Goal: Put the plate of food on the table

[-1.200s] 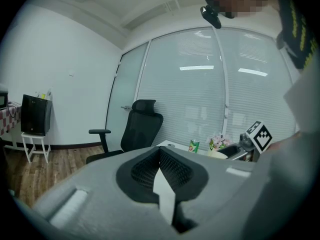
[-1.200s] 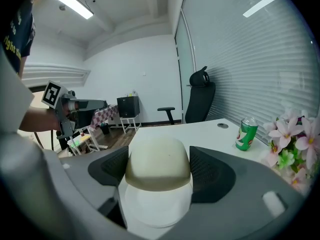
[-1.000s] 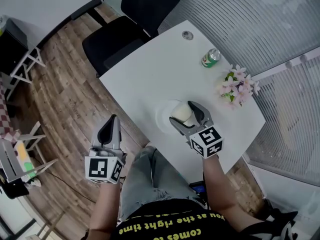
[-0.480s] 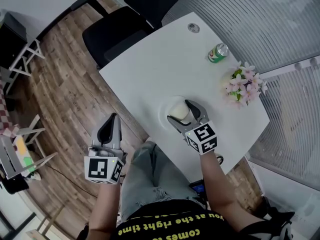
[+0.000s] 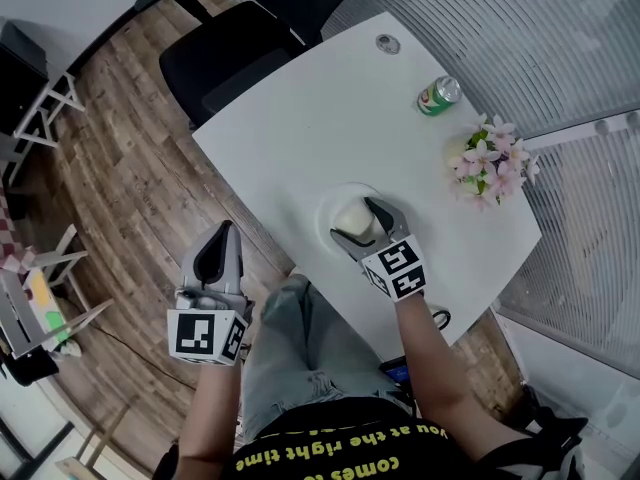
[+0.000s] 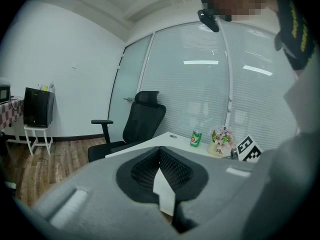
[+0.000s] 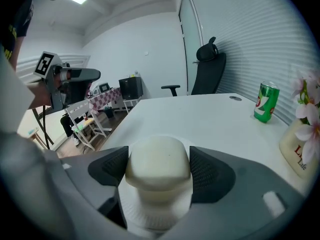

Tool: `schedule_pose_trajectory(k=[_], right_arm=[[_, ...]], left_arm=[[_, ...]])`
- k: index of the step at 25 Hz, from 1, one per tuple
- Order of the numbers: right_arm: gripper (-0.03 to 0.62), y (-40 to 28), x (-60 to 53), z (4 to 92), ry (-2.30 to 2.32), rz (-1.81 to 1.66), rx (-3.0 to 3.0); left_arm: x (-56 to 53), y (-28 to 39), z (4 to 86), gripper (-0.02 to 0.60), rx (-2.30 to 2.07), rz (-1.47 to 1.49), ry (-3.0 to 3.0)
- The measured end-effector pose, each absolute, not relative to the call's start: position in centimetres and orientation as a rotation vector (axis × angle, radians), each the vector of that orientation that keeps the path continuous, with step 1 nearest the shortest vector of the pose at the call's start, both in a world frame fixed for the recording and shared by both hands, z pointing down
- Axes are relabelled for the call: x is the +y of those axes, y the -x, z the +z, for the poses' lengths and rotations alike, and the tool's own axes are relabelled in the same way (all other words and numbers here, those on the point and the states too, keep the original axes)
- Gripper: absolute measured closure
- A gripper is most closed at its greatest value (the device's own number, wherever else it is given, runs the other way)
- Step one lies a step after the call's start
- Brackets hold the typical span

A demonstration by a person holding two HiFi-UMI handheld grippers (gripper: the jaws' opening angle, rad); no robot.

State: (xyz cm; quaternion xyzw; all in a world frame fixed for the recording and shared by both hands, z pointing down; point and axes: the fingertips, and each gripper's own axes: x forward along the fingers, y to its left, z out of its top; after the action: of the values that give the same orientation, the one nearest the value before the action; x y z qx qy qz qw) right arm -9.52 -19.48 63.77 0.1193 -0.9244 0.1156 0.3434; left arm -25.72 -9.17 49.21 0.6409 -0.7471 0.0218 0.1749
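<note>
A pale steamed bun [image 5: 350,218] sits on a white plate [image 5: 325,211] near the front edge of the white table [image 5: 300,118]. My right gripper [image 5: 353,218] is over the plate, its jaws wide and its pads against both sides of the bun [image 7: 157,159]. In the right gripper view the plate's ribbed rim [image 7: 157,206] shows beneath the bun and the right gripper [image 7: 159,166]. My left gripper [image 5: 222,230] hangs off the table over the wooden floor, shut and empty. In its own view, the left gripper [image 6: 160,151] points toward the table.
A green can [image 5: 438,95] and a pot of pink flowers [image 5: 490,163] stand at the table's right side. A black office chair [image 5: 240,48] is pushed up at the far side. White folding chairs stand on the floor at the left.
The head view has shifted a little. The right gripper stays on the bun over the plate, and the left gripper has not moved.
</note>
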Motion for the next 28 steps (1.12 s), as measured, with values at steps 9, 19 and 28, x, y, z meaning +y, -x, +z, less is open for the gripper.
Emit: schedule_pose_trajectory(k=[9, 19, 28], right_arm=[[0.204, 9.3, -19.4, 65.0, -0.295, 0.246, -2.337], [0.201, 8.8, -19.1, 66.0, -0.252, 0.170, -2.237], [0.181, 9.3, -19.0, 65.5, -0.177, 0.154, -2.213]], left_arm=[[-9.4, 25.1, 49.4, 0.581, -2.102, 0.053, -1.823], [-9.4, 24.6, 49.6, 0.580, -2.100, 0.062, -1.824], [-9.4, 24.4, 49.3, 0.581, -2.096, 0.065, -1.833]])
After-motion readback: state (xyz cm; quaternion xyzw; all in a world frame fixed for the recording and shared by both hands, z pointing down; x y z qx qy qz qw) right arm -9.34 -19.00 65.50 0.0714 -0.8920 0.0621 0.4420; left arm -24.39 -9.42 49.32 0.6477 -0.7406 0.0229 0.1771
